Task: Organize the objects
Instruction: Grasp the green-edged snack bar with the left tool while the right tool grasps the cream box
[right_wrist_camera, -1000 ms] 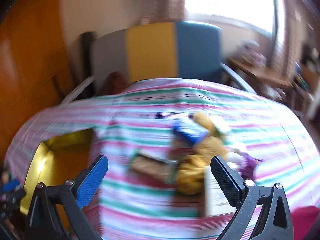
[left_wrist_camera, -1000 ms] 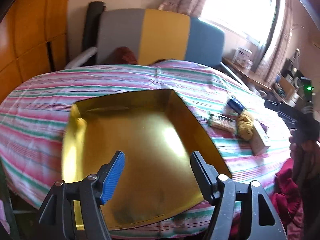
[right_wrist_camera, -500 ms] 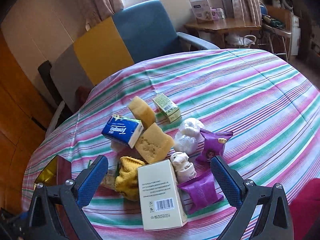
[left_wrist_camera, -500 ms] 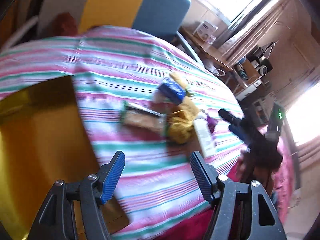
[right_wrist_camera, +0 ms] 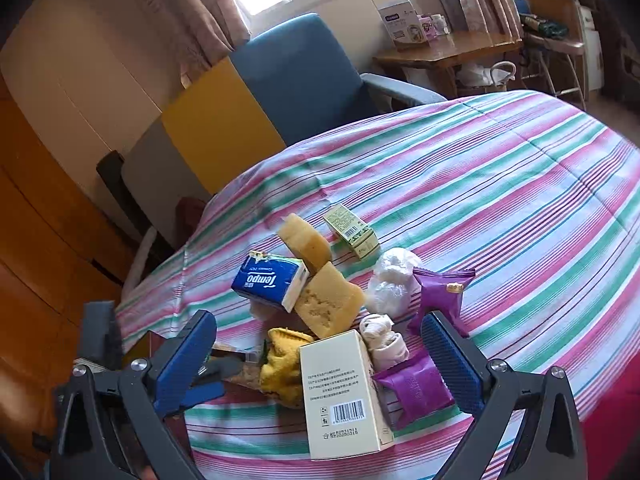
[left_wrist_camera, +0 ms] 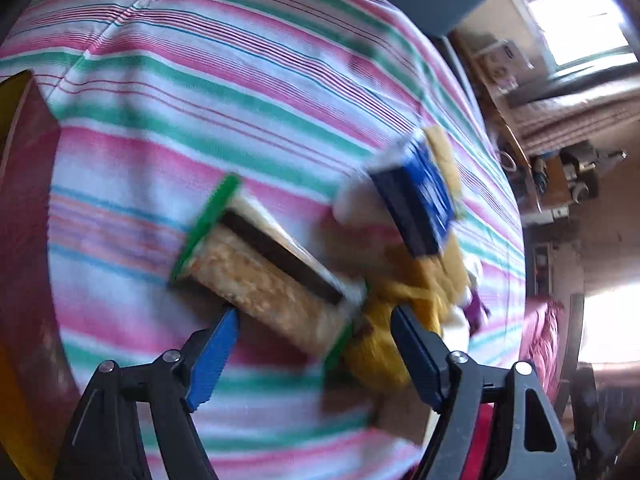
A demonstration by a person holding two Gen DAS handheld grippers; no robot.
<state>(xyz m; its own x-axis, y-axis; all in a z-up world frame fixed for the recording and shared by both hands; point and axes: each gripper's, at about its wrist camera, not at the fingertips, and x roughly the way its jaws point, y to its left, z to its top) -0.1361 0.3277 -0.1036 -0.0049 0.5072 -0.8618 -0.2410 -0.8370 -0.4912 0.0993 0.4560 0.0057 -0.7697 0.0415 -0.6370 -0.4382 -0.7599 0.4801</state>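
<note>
A pile of small objects lies on the striped tablecloth. My left gripper is open, its jaws on either side of a green-edged snack packet, just above it. The view is blurred. A blue Tempo tissue pack and a yellow cloth lie beside the packet. My right gripper is open and empty above a cream box, the yellow cloth, purple packets, sponges and the Tempo pack. The left gripper's fingers show at lower left.
The gold tray's rim shows at the left edge of the left wrist view. A small green box and a white plastic bundle lie behind the pile. A blue-and-yellow chair stands beyond the table.
My left gripper has swung right, from over the gold tray to the snack packet at the pile's edge. My right gripper has moved closer to the pile.
</note>
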